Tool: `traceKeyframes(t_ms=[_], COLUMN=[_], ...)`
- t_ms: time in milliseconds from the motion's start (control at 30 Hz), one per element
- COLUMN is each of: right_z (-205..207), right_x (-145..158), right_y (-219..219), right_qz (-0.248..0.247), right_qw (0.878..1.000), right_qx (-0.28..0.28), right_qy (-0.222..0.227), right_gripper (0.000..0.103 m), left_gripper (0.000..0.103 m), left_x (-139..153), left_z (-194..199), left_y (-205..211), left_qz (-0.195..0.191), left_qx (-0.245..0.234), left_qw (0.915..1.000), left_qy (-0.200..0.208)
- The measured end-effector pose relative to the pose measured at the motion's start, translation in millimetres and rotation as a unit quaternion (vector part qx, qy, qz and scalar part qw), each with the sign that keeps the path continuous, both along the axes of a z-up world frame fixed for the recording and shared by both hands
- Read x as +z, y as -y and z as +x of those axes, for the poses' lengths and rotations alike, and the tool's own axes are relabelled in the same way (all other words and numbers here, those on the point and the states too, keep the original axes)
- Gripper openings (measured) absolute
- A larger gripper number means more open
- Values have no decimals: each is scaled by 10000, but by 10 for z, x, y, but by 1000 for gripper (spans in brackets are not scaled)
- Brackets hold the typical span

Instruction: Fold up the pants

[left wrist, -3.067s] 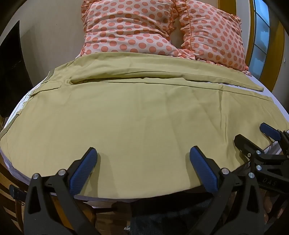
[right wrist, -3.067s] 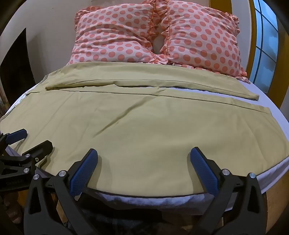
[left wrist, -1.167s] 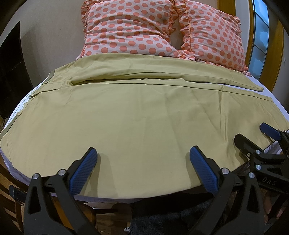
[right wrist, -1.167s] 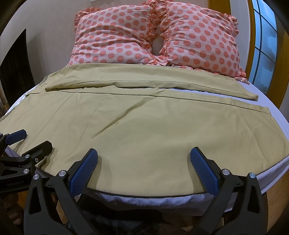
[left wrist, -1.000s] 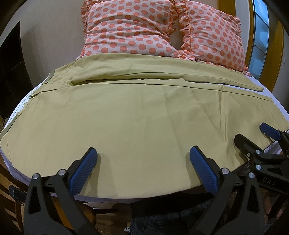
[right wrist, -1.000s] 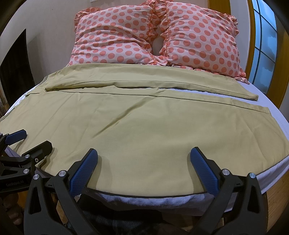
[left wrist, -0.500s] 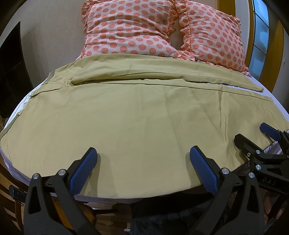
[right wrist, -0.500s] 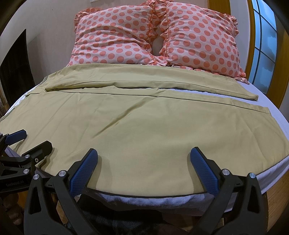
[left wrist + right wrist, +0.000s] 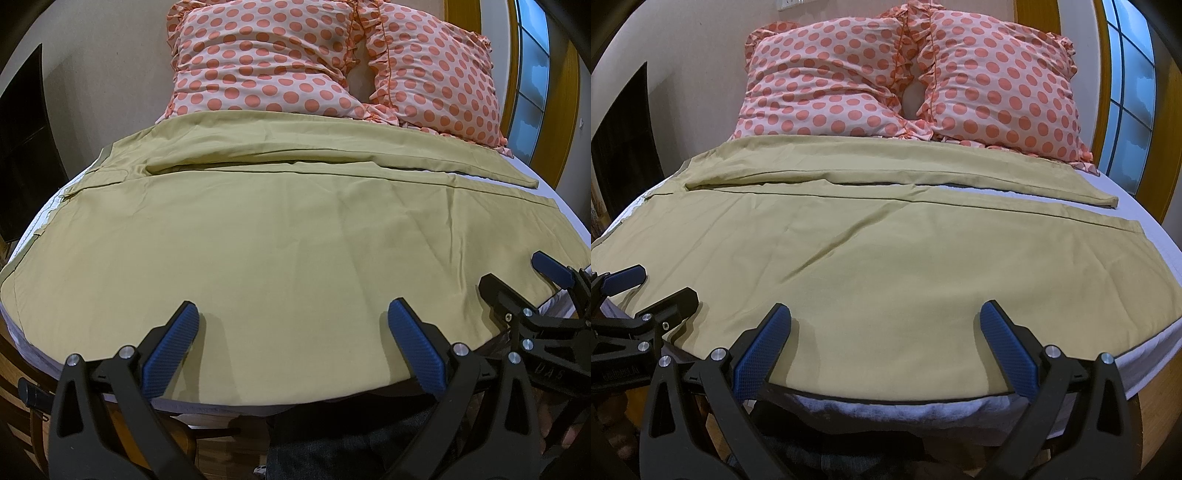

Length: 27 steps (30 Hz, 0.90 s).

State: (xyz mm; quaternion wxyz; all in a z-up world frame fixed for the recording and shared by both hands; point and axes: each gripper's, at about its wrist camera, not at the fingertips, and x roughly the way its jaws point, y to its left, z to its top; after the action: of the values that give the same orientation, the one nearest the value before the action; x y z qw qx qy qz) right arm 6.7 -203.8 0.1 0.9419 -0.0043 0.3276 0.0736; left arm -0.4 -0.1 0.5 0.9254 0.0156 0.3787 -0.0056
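Left wrist view: pants [image 9: 280, 243], olive-yellow, spread flat across the bed [image 9: 554, 192], waistband at left, leg ends at right, one leg near and one far. Two pillows [image 9: 266, 62], pink with orange dots and frilled edges, stand at the far end. Left gripper [image 9: 291, 328], black with blue pads, jaws spread wide over the near hem, holding nothing. Right gripper [image 9: 517, 277] at right, also wide apart; faint raised lettering on its body, roughly "DAS", not fully legible.

Right wrist view: same pants [image 9: 886, 258]; white sheet [image 9: 1145, 354] shows along the near right edge. Right gripper [image 9: 884, 325] wide, empty. Left gripper [image 9: 653, 284] at left; its lettering is unreadable. Window [image 9: 1130, 96] at far right.
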Motion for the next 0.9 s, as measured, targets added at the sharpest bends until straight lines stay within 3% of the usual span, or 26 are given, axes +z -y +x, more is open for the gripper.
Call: traceKeyframes(t_ms=[167, 233, 367, 500, 533, 600, 633, 700, 800, 900], right_z=[-15, 127, 490, 1315, 1618, 2153, 2551, 2963, 3614, 3913], right_x=[-38, 52, 544, 998, 1037, 1019, 952, 816, 551, 334], right_y=[52, 140, 650, 1378, 1563, 1833, 1983, 2184, 2458, 2590], right_qz=[46, 12, 46, 522, 661, 828, 847, 873, 1116, 1134], right_qw=[9992, 9992, 9994, 9914, 9862, 9753, 9666, 9537, 9234, 9053], right_qx=[252, 393, -207, -1192, -1517, -2009, -2321, -2688, -3336, -3686], right_qy=[305, 18, 276, 133, -36, -392, -684, -1025, -1535, -1779], right_gripper=[102, 102, 102, 101, 89, 76, 71, 61, 54, 48], left_gripper=[101, 101, 101, 101, 101, 101, 101, 101, 101, 101], left_x=[2, 15, 146, 296, 317, 335, 338, 338, 343, 327], left_z=[-16, -12, 46, 183, 247, 342, 397, 450, 537, 596], left_y=[-8, -9, -31, -181, -226, -295, -339, -388, -449, -468], left_qz=[-2, 80, 437, -48, -175, -417, -578, -765, -925, -883], left_qx=[-47, -96, 51, 62, 107, 156, 163, 153, 141, 150], left_qw=[9999, 9999, 9988, 9993, 9991, 9984, 9977, 9965, 9952, 9955], left_qy=[109, 103, 216, 362, 364, 346, 320, 283, 287, 313])
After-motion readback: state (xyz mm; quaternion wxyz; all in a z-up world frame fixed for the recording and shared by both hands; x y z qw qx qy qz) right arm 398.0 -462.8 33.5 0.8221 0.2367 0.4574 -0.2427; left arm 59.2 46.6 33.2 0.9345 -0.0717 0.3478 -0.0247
